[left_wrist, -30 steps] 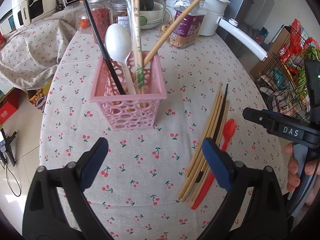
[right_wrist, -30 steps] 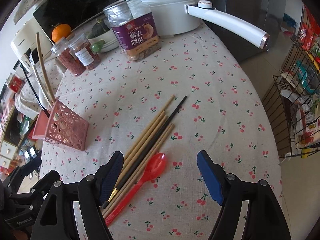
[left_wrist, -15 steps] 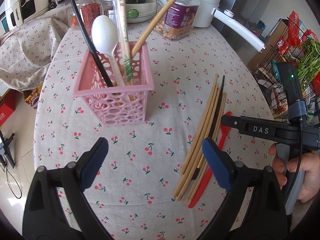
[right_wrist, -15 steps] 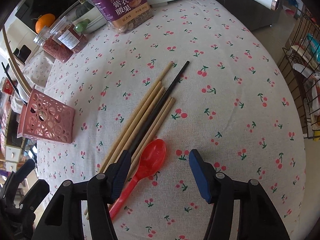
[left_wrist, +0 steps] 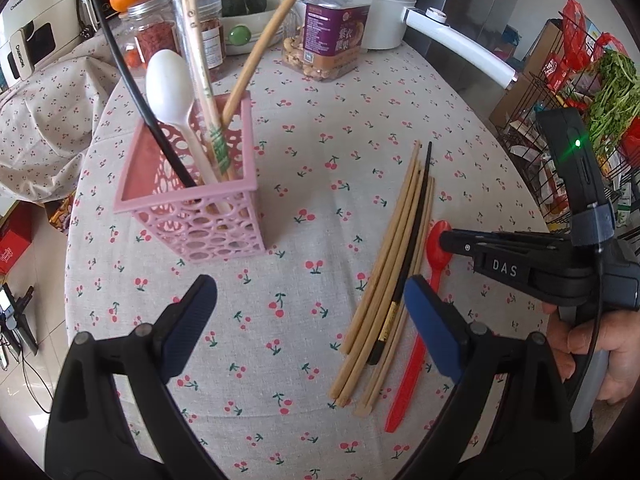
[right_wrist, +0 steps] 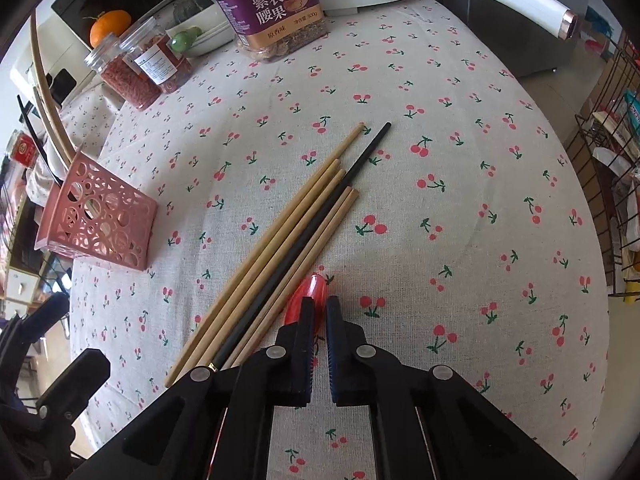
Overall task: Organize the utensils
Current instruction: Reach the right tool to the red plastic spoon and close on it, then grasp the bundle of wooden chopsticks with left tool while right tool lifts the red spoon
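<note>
My right gripper (right_wrist: 318, 312) is pinched on the bowl of the red spoon (left_wrist: 437, 242); its own fingers hide most of that bowl in the right wrist view, and only the left view shows the handle running toward me (cut partly by my left finger). The spoon lies just beside the loose chopsticks (right_wrist: 280, 248) on the cherry-print tablecloth (right_wrist: 460, 160). My left gripper (left_wrist: 308, 320) hangs spread over bare cloth, near the pink basket (left_wrist: 192, 208).
</note>
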{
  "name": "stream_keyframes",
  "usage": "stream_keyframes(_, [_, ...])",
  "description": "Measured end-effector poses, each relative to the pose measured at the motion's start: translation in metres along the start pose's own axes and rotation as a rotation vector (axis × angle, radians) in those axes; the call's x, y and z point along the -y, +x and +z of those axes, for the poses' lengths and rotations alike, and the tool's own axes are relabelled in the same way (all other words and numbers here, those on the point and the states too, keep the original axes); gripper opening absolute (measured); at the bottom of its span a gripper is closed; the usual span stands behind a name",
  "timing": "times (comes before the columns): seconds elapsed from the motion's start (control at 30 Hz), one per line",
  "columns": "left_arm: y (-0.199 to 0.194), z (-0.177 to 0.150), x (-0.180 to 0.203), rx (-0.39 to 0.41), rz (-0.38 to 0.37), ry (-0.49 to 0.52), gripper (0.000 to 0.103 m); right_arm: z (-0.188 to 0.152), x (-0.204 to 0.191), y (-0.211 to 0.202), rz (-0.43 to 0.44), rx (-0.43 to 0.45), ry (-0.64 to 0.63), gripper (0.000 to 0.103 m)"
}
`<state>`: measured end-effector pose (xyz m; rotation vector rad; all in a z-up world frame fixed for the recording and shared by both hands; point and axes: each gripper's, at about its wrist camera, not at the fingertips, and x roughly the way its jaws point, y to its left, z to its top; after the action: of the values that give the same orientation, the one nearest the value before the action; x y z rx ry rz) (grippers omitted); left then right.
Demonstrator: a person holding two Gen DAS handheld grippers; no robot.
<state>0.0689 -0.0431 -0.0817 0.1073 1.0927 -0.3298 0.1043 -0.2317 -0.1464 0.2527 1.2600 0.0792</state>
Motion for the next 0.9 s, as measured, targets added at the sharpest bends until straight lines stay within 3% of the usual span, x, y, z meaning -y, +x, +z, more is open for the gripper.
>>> stream_keyframes(0.2, [0.007,0.010,0.031,0.008,-0.001,0.089,0.090,0.007,0.027,-0.025,0.014,0.044,0.016,0.003])
stream_keyframes(0.3, [0.018,0.020,0.048,0.002,0.010,0.150,0.071,0.011,0.041,-0.039,0.012,0.069,0.018,0.003])
stream_keyframes(0.37, [0.030,0.029,0.057,-0.015,0.002,0.176,0.049,0.012,0.051,-0.045,0.017,0.077,0.024,0.003])
stream_keyframes(0.57, [0.068,0.059,0.074,-0.108,-0.083,0.139,0.016,0.016,0.066,-0.048,0.032,0.071,0.040,0.003])
stream_keyframes(0.73, [0.090,0.071,0.079,-0.184,-0.114,0.107,0.012,0.017,0.072,-0.054,0.045,0.081,0.035,0.003])
stream_keyframes(0.9, [0.099,0.073,0.081,-0.219,-0.090,0.116,0.011,0.015,0.074,-0.054,0.054,0.076,0.031,0.003])
